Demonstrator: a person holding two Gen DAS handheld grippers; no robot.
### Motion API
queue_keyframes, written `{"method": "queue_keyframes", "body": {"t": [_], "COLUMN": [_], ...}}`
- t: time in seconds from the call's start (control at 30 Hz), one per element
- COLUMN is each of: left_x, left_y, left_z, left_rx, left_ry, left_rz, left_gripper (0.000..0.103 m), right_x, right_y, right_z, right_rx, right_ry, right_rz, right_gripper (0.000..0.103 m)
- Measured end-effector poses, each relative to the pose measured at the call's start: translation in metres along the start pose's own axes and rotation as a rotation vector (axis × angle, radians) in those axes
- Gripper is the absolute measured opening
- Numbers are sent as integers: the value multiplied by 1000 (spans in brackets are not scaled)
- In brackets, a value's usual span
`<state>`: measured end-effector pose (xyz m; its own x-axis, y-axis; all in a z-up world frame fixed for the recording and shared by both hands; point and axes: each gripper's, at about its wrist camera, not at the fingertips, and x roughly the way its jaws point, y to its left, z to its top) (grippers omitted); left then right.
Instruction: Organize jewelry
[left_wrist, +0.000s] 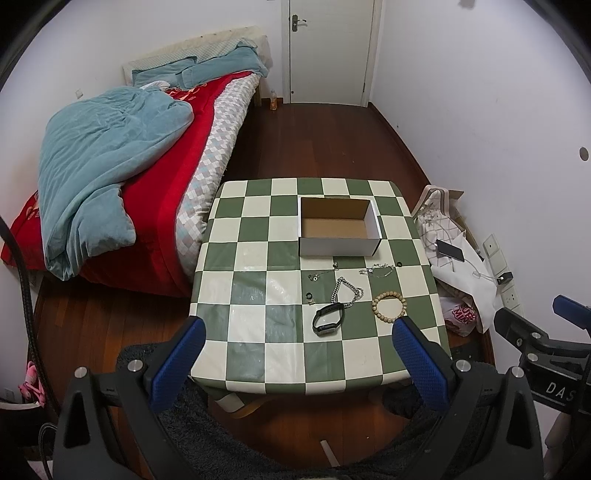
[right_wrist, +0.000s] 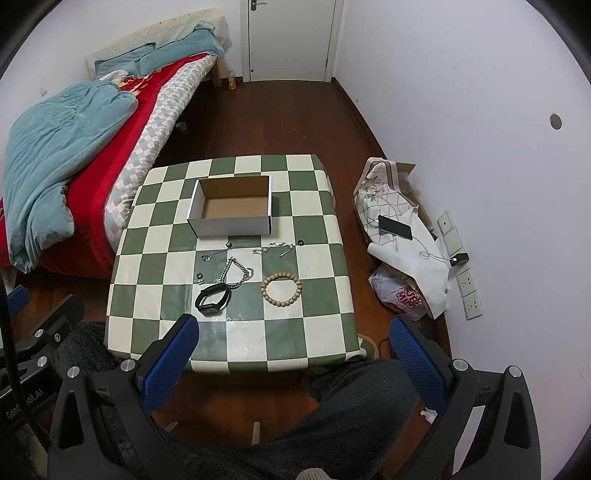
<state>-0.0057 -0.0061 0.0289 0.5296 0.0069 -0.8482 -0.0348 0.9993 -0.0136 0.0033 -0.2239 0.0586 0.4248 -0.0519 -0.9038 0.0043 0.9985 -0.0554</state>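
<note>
An open, empty cardboard box (left_wrist: 339, 229) (right_wrist: 233, 212) stands on the checkered table (left_wrist: 258, 332) (right_wrist: 314, 302). In front of it lie a black wristband (left_wrist: 328, 318) (right_wrist: 213, 298), a wooden bead bracelet (left_wrist: 389, 307) (right_wrist: 281, 288), a thick silver chain (left_wrist: 346, 291) (right_wrist: 236, 275), two thin silver chains (left_wrist: 376, 271) (right_wrist: 274, 249) (right_wrist: 216, 254) and small black rings (right_wrist: 300, 242). My left gripper (left_wrist: 297, 332) is open and empty, above the table's near edge. My right gripper (right_wrist: 293, 332) is open and empty, near the table's front edge.
A bed with a teal duvet (left_wrist: 107, 166) (right_wrist: 55, 155) stands left of the table. Bags, a phone (right_wrist: 394, 227) and a charger cable lie on the floor at the right by the wall. A door (left_wrist: 330, 48) is at the back.
</note>
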Motion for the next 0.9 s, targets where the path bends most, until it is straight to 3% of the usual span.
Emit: {"method": "queue_keyframes", "body": {"t": [0.17, 0.43, 0.67, 0.77, 0.9], "left_x": [3, 77, 182, 225, 276], "left_y": [1, 19, 19, 14, 5], "left_z": [4, 32, 29, 24, 18], "left_rx": [0, 0, 108, 163, 207], "left_ry": [-21, -30, 106, 177, 278], "left_rz": [26, 210, 276, 265, 193], "left_gripper": [103, 103, 103, 103, 102], "right_x": [2, 54, 147, 191, 244], "right_y": [-3, -26, -32, -28, -23], "right_z": [2, 11, 22, 26, 29], "right_rx": [19, 114, 166, 164, 159], "right_ry": [-6, -11, 69, 111, 179], "right_rz": [0, 43, 51, 42, 62], "right_gripper": [103, 103, 101, 88, 71]}}
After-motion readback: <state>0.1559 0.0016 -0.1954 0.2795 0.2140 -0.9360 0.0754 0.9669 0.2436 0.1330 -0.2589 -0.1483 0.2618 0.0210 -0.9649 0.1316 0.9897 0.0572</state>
